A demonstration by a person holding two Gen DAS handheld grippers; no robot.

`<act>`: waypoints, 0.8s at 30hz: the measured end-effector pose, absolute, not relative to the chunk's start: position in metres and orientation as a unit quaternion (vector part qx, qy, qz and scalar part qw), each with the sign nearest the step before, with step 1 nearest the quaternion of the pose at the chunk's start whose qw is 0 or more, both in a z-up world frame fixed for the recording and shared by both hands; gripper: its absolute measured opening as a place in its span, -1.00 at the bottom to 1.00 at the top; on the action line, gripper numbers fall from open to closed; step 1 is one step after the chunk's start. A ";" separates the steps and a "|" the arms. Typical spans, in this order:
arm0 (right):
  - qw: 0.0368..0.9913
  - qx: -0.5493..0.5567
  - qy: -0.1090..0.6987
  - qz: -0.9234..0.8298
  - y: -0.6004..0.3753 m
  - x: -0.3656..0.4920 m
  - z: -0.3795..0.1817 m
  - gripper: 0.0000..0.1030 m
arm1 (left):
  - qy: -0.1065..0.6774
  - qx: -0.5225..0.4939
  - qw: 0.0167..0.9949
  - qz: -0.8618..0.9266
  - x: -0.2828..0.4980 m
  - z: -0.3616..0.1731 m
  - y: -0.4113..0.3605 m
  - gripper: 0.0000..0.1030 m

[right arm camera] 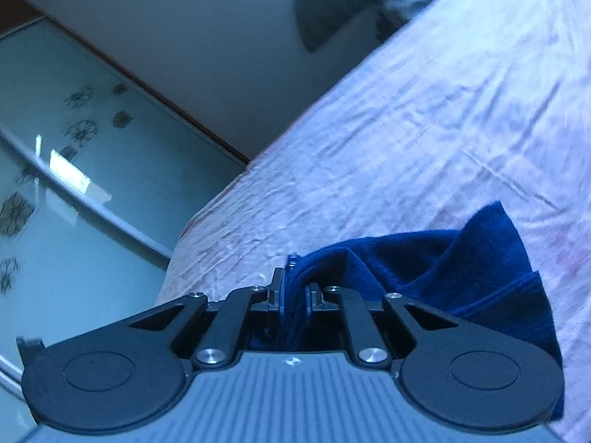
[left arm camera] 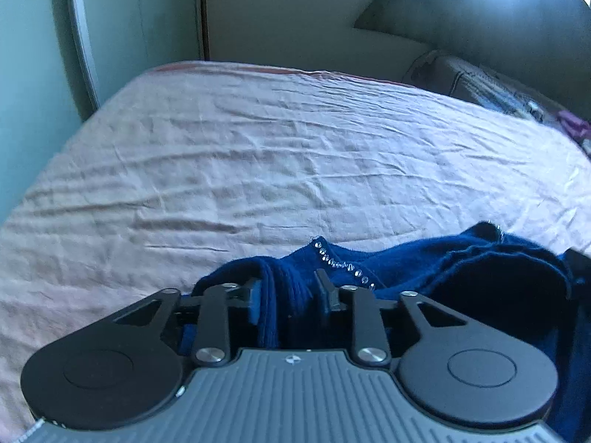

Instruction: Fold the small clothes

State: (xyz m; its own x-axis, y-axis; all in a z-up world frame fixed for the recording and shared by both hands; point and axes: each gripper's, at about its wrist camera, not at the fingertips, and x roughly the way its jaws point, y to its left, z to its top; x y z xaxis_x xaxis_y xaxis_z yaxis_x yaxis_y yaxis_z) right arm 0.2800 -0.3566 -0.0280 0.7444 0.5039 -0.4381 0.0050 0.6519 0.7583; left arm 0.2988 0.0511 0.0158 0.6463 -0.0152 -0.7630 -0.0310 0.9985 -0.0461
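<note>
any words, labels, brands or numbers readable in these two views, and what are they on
No readable text in either view.
Left gripper body: one small round emblem, a symbol with no letters.
Right gripper body: the same small emblem, no letters.
Blue garment: a row of rhinestones, decoration only.
Glass door: dark flower-like prints, no writing.

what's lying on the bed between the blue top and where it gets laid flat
Nothing visible. The wrinkled pink bedsheet ahead of the blue top is bare; the only clutter is a pile at the far right edge.
</note>
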 end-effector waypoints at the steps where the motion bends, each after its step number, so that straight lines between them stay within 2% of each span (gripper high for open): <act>1: 0.843 0.398 0.331 0.146 -0.358 0.284 -0.032 -0.75 | 0.423 -0.036 0.906 0.004 0.300 0.016 0.054 -0.24; 4: 0.827 0.429 0.333 0.149 -0.364 0.292 -0.043 -0.45 | 0.430 -0.061 0.901 -0.002 0.305 0.016 0.060 -0.09; 5: 0.821 0.442 0.329 0.150 -0.367 0.292 -0.046 -0.18 | 0.432 -0.074 0.899 -0.003 0.305 0.017 0.064 -0.02; 6: 0.818 0.452 0.323 0.147 -0.369 0.292 -0.047 0.22 | 0.433 -0.082 0.898 -0.003 0.305 0.017 0.066 0.04; 8: 0.830 0.454 0.299 0.127 -0.374 0.286 -0.044 0.48 | 0.431 -0.100 0.897 -0.005 0.303 0.020 0.072 0.09; 10: 0.849 0.434 0.282 0.108 -0.376 0.279 -0.036 0.49 | 0.426 -0.112 0.898 -0.001 0.300 0.024 0.077 0.11; 12: 0.873 0.399 0.265 0.091 -0.373 0.269 -0.023 0.50 | 0.417 -0.112 0.902 0.014 0.297 0.028 0.082 0.26; 15: 0.898 0.341 0.252 0.117 -0.361 0.263 -0.005 0.50 | 0.394 -0.102 0.912 0.041 0.289 0.037 0.088 0.32; 20: 0.881 0.274 0.316 0.222 -0.316 0.276 -0.001 0.49 | 0.398 -0.105 0.910 0.052 0.272 0.040 0.103 0.32; 24: 0.877 0.201 0.374 0.226 -0.277 0.292 -0.014 0.46 | 0.415 -0.104 0.903 0.044 0.246 0.032 0.115 0.32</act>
State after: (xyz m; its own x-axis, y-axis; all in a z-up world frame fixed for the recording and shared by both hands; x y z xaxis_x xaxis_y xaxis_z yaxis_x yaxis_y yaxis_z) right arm 0.2919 -0.2773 -0.0139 0.6186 0.5465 -0.5644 -0.2463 0.8171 0.5213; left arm 0.2465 0.1147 0.0321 0.6515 -0.0061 -0.7586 -0.1668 0.9744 -0.1511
